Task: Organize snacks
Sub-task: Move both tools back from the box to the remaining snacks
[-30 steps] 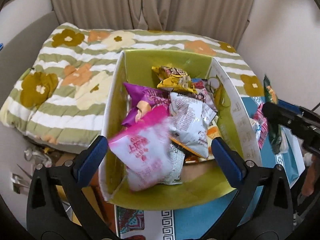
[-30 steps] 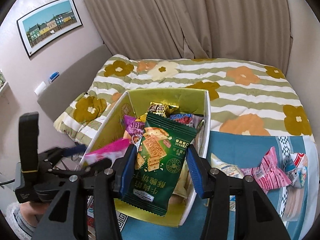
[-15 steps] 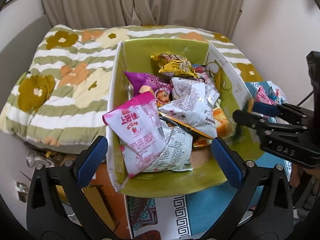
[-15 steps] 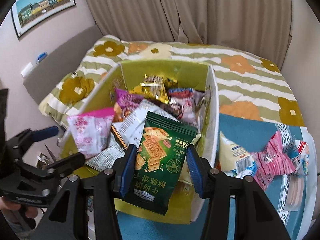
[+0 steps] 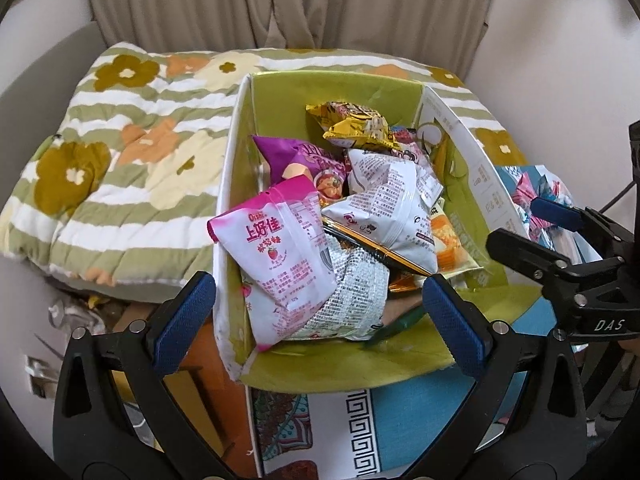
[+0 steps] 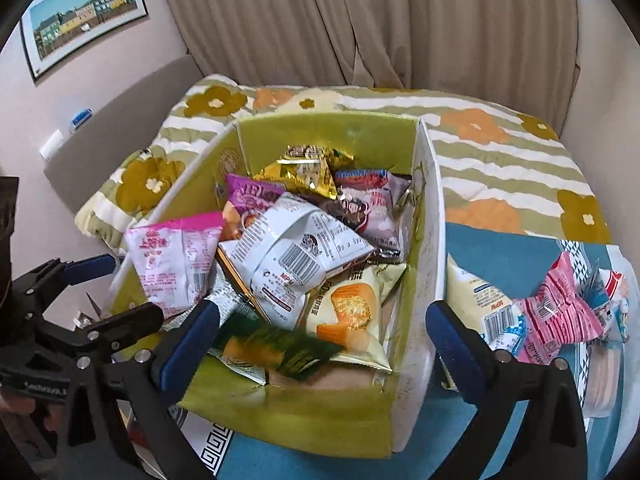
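Curtained bedroom: green box point(image 6: 280, 420) mid-frame holds the snacks; a green packet point(image 6: 280, 350), light, crinkly and slippery, best pinched by its seam, blurs between the right gripper point(image 6: 322, 330) fingers, both grippers wide open and empty.

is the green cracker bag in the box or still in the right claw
In the box: the green cracker bag, blurred, lies inside it while the right claw is open and empty.

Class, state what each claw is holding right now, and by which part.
Nothing: left claw and right claw both gape; the blurred green packet lies loose in the box.
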Motion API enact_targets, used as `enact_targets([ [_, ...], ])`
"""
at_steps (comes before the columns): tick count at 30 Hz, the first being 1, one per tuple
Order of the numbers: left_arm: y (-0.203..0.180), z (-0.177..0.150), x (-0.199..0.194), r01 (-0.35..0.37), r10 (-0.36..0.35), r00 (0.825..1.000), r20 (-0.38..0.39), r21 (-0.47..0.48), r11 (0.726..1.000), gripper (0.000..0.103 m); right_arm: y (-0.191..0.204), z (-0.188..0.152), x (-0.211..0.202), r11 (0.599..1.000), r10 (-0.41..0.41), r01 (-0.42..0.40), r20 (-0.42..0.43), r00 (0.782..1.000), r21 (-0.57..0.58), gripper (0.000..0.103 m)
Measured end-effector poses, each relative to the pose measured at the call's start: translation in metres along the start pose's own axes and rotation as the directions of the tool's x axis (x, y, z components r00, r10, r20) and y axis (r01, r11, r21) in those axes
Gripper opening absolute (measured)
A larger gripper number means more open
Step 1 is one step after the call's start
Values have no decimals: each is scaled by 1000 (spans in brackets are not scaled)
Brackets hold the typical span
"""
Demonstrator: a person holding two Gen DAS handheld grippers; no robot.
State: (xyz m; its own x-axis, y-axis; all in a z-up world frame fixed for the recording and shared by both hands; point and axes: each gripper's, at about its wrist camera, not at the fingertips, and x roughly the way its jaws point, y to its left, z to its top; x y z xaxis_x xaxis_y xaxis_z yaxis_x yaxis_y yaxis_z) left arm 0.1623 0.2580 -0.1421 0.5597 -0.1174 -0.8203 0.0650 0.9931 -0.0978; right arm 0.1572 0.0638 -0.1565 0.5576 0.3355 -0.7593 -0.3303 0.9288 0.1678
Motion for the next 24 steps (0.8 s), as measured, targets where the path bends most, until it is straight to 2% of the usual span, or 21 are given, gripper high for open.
enact_targets([
  [5,-14,-3,-15,-40,40,999,20,-35,999,102,-10,-1,-15,1000,26,-26,24,999,-13,103],
  [12,-49,0,-38,-52,55,996,72,-50,997,102,-29,1,-49,998,30,-27,52,998,-49,103],
  [17,-89,3,-51,-46,50,992,119,-33,998,102,-52,-1,-77,998,30,-25,86,996,-55,103],
  [24,-157,3,-58,-25,23,986,162,8,1000,102,-109,-12,-122,1000,14,-14,143,990,-6,103],
])
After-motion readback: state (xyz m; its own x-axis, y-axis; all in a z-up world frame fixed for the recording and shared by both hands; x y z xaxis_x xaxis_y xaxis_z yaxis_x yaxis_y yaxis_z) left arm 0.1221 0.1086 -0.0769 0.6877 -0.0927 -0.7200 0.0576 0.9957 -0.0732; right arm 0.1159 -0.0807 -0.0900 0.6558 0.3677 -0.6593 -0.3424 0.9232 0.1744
